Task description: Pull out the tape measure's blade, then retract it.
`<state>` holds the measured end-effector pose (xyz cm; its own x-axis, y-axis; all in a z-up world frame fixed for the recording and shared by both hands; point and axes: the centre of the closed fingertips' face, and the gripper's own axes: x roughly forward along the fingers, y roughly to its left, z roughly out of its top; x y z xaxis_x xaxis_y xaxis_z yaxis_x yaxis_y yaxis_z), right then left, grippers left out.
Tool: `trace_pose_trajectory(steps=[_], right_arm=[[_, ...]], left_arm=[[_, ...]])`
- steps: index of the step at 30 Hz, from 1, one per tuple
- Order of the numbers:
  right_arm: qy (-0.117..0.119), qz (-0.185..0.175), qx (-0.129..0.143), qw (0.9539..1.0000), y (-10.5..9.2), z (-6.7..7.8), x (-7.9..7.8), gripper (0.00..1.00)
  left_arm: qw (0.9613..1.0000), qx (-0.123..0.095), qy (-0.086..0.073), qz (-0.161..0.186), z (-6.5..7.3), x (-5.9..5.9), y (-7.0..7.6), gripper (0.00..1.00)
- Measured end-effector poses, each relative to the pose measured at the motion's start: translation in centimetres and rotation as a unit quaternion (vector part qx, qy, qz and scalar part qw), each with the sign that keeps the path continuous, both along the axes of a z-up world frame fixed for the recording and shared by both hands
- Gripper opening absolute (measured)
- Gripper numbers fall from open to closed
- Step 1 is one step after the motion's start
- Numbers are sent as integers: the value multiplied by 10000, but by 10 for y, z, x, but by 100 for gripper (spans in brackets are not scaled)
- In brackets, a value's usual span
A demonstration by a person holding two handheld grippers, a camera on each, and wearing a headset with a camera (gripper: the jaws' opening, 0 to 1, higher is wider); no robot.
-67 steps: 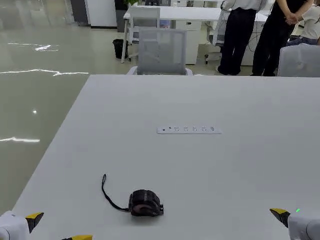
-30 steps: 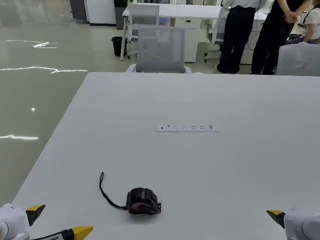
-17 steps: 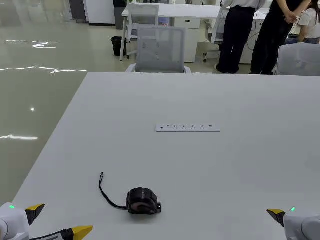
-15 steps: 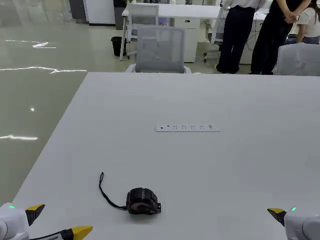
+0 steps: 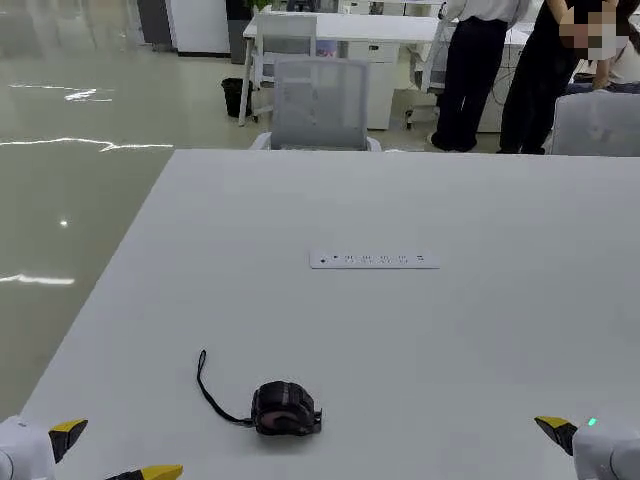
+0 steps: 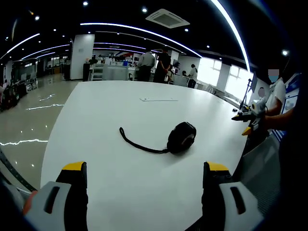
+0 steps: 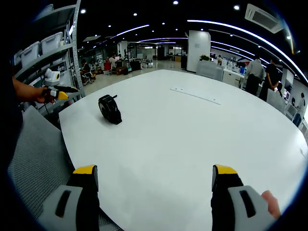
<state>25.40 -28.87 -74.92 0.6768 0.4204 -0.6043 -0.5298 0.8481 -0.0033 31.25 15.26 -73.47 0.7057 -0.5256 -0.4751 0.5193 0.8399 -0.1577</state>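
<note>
A black tape measure lies near the front of the white table, with its black wrist strap curling off to the left; its blade is fully inside. In the left gripper view the tape measure sits ahead and to the right of my open left gripper, well beyond the yellow-tipped jaws. My left gripper is at the bottom left of the head view. My right gripper stands open over bare table, the tape measure far off to its left. One yellow tip of the right gripper shows at the bottom right.
A white power strip is set flat into the middle of the table. A grey mesh chair stands at the far edge. Two people stand beyond the far right corner by another desk. Glossy floor lies to the left.
The camera has tipped slightly, so the table sits a little lower in the picture. The tape measure lies where it was, and both grippers stay low and open.
</note>
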Motion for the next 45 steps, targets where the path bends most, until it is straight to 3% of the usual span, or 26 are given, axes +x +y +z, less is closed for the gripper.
trace_pose_trajectory(steps=[24, 45], right_arm=[[-28, -20, 24, 10000, 0, 3, 2, 100], [-18, -30, 74, 10000, 0, 2, 2, 100]], left_arm=[[9998, 85, 48, -173, 2, -8, -9, 99], [9997, 128, 32, -187, 1, -7, -6, 99]])
